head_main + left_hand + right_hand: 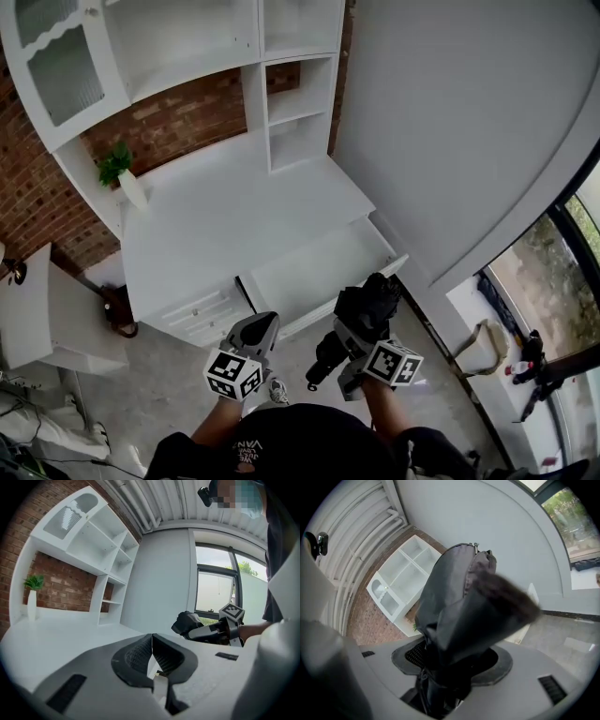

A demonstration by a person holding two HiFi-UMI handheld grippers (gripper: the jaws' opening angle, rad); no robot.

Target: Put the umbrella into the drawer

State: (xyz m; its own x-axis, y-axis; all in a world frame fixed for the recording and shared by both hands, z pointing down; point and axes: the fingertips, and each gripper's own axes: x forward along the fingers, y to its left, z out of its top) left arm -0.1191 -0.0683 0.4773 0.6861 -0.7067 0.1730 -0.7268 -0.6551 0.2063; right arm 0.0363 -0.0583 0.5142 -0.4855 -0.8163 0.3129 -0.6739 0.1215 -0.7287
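Observation:
A folded black umbrella (361,319) is held in my right gripper (353,339), which is shut on it near the front right corner of the open white drawer (314,272). In the right gripper view the umbrella (464,616) rises from between the jaws and hides most of the scene ahead. My left gripper (255,333) hangs in front of the drawer's left end, shut with nothing between its pads (140,656). The left gripper view also shows the umbrella (190,623) and the right gripper (220,629) to the right.
The drawer belongs to a white desk (234,216) with shelves above and a small potted plant (122,173) at its left. A brick wall (178,117) stands behind. A grey curved wall (469,122) rises to the right. A white stool or side table (47,314) stands at left.

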